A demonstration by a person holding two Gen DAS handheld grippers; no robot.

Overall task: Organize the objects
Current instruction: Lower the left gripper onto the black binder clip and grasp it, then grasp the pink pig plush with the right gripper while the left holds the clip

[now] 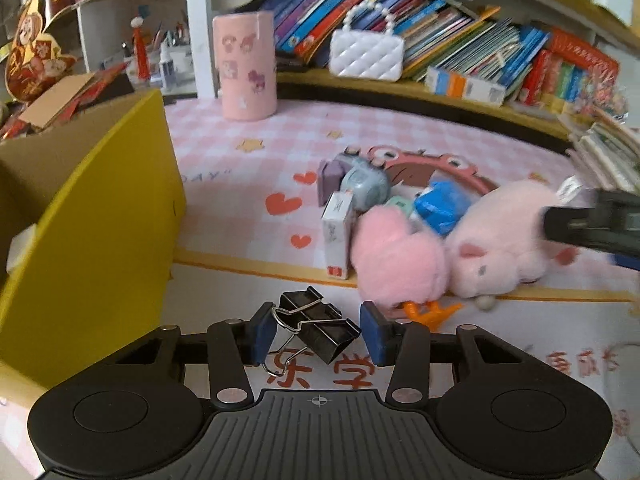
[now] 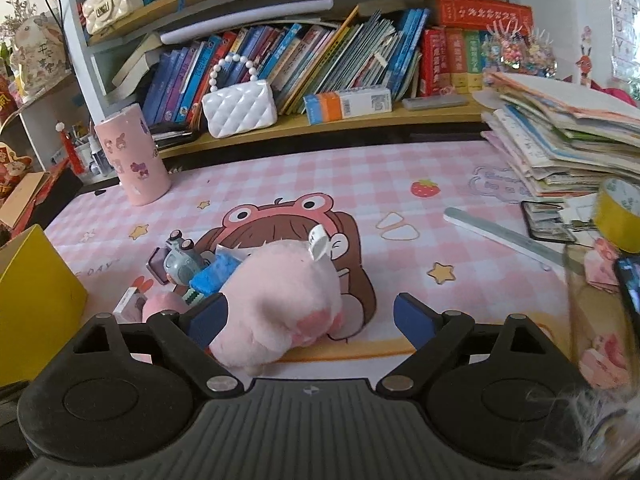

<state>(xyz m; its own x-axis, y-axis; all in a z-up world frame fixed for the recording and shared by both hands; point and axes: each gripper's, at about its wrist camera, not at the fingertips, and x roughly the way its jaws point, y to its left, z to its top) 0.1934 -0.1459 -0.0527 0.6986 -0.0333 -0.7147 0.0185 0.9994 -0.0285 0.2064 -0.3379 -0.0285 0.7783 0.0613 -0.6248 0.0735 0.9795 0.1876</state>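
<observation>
- left gripper (image 1: 316, 334): blue pads closed in on the black binder clip (image 1: 318, 326), which lies skewed between them on the desk mat (image 1: 240, 184). Left pad sits against the wire handle side; right pad looks a hair off the clip body, hard to tell. Counted as clamped on the clip.
- Grip tip: the clip is diagonal, so the pads catch corners and wire, not flat faces. Judgement: lift slowly and keep the wrist level, or it may pivot and drop.
- yellow box (image 1: 100, 216): just left of the left gripper, open top, likely the drop spot. Carry the clip up over its wall, not into it.
- right gripper (image 2: 312, 318): jaws wide apart, holding nothing. The pink pig plush (image 2: 288, 296) lies between them, crowding the left pad, right pad well clear.
- Tip: shift the right gripper left to centre the plush before squeezing; it is soft, so close firmly on the body.
- Just ahead of the left gripper, slightly right: pink fluffy plush (image 1: 396, 260) with orange feet, touching the pig.
- Beyond the plushes: small pile with white carton (image 1: 338, 236), blue packet (image 1: 440, 206), grey-blue toy (image 1: 366, 182), all touching.
- Far, ahead-left: pink cylinder holder (image 1: 246, 66), upright at the mat's back edge.
- Farthest: white quilted purse (image 1: 366, 54) on the shelf against books.
</observation>
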